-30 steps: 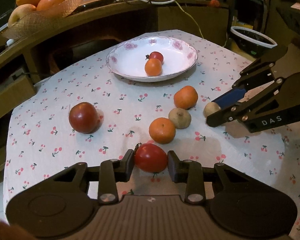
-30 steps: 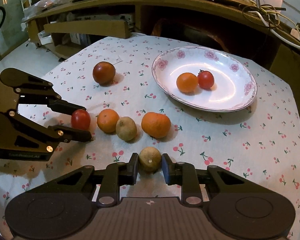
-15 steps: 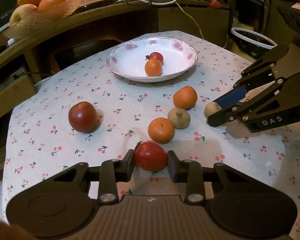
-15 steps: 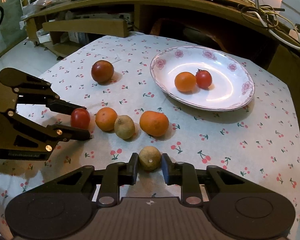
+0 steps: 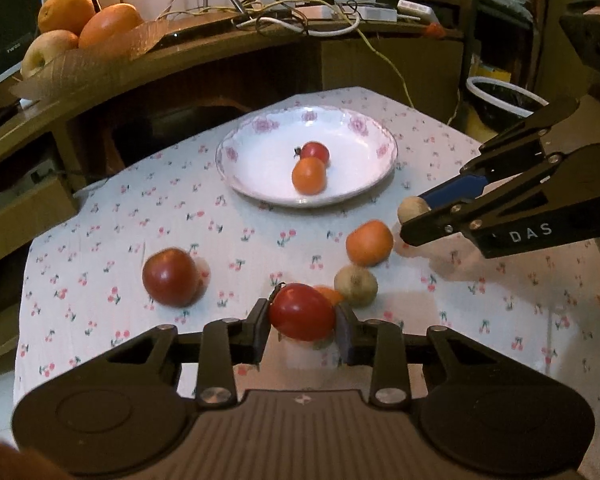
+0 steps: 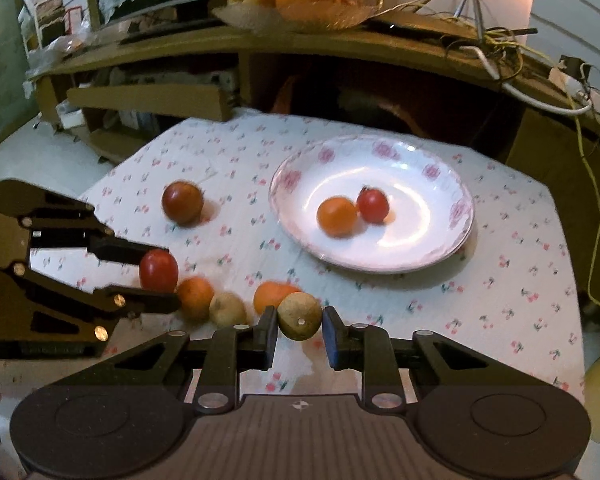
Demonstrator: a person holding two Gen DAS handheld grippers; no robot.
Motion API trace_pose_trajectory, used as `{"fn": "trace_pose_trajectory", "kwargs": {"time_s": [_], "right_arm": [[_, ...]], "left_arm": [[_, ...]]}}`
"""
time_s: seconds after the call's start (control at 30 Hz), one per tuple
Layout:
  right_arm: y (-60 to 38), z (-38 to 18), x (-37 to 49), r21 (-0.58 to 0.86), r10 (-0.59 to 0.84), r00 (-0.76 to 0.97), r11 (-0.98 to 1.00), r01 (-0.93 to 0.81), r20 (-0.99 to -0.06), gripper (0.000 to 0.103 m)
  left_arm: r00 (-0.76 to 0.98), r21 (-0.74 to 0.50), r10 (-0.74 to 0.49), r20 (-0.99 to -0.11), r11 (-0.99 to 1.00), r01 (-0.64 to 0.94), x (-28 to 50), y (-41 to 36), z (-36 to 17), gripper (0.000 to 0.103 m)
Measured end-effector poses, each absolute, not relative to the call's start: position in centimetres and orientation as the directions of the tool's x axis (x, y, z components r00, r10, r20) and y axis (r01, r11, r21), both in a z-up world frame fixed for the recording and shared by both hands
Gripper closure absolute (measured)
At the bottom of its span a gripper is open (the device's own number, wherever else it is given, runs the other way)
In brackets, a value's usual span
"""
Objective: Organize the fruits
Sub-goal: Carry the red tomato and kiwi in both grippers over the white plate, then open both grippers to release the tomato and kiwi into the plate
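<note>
My left gripper (image 5: 302,326) is shut on a red tomato (image 5: 302,312), held above the cloth; the same tomato (image 6: 159,271) shows in the right wrist view. My right gripper (image 6: 299,330) is shut on a small brown fruit (image 6: 299,316), also lifted; that brown fruit (image 5: 412,208) appears at the right of the left wrist view. A white flowered plate (image 5: 364,168) holds an orange (image 5: 309,176) and a small tomato (image 5: 315,152). On the cloth lie a dark red fruit (image 5: 170,277), an orange (image 5: 369,242), another brown fruit (image 5: 356,285) and a partly hidden orange (image 5: 332,294).
The table wears a white cherry-print cloth (image 5: 140,216). Behind it runs a wooden shelf unit (image 5: 180,60) with a fruit basket (image 5: 80,36) and tangled cables (image 5: 300,20). A dark bowl with a white rim (image 5: 504,100) stands at the back right.
Both grippers have risen off the cloth with their fruits and moved toward the plate. The fruits left on the cloth have not moved.
</note>
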State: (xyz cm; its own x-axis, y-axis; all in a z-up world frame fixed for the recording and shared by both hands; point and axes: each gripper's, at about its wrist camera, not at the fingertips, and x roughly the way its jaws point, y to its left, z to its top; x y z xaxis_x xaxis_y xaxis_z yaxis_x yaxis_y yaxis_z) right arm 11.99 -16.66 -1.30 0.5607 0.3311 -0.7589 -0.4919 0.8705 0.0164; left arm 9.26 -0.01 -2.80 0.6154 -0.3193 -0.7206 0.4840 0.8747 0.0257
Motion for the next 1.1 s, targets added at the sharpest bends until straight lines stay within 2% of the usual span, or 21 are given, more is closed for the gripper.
{"fn": "trace_pose_trajectory", "kwargs": {"time_s": [0.43,1.1], "right_arm": [[-17.1,-0.4,16.0,0.025,0.310,0.624,0.906,-0.422,-0.717,0.078],[-18.2,-3.0,20.2,0.033,0.268,0.621,0.931,-0.363,-0.737,0.078]], "left_arm": [[0.670,0.020,-0.323,-0.669,0.893,0.450,13.9,-2.4,-0.6,0.064],[0.665,-0.014,-0.315,-0.677,0.909,0.416,18.9,-3.4,-2.6,0.064]]}}
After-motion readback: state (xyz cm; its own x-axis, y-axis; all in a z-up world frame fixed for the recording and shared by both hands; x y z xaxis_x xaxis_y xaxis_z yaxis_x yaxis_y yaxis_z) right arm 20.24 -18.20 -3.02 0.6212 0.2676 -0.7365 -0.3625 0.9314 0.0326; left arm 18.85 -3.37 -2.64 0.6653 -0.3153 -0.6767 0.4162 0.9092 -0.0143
